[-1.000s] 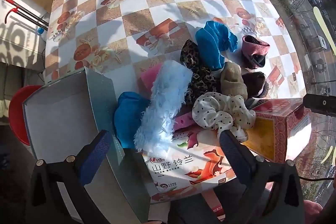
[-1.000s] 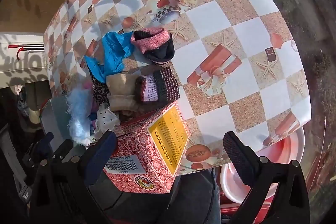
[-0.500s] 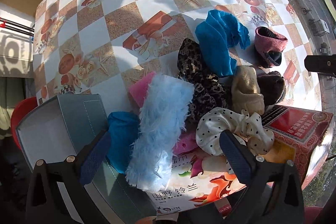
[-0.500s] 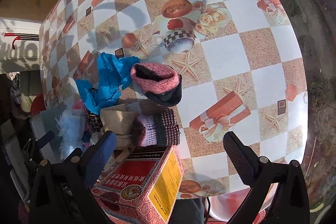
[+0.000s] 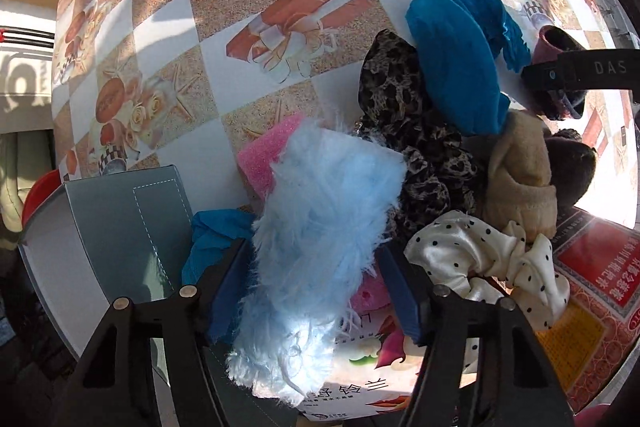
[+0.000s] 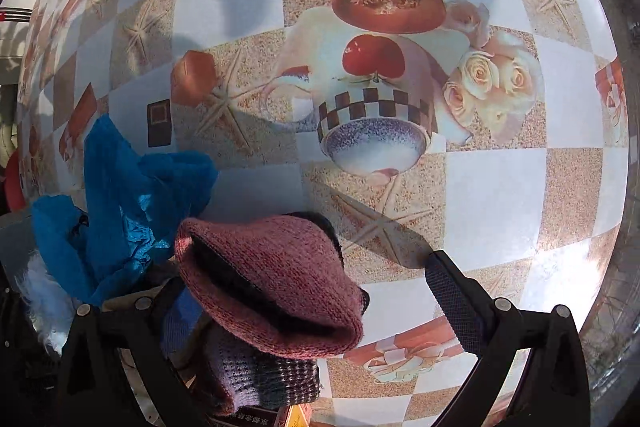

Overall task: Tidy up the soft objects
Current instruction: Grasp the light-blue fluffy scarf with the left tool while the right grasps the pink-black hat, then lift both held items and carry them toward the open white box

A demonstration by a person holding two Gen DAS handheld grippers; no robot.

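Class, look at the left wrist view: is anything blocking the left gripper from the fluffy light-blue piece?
Nothing visible does. The fluffy light-blue piece already lies between the closing fingers of the left gripper.

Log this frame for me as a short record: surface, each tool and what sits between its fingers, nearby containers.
surface: checked tablecloth
left tool: closing around the pale blue fluffy cloth, which lies between its fingers
right tool: open, the pink knitted hat between its fingers, the far finger clear of it
containers: grey box beside the pile; red carton
other soft items: blue cloth, leopard scarf, dotted scrunchie
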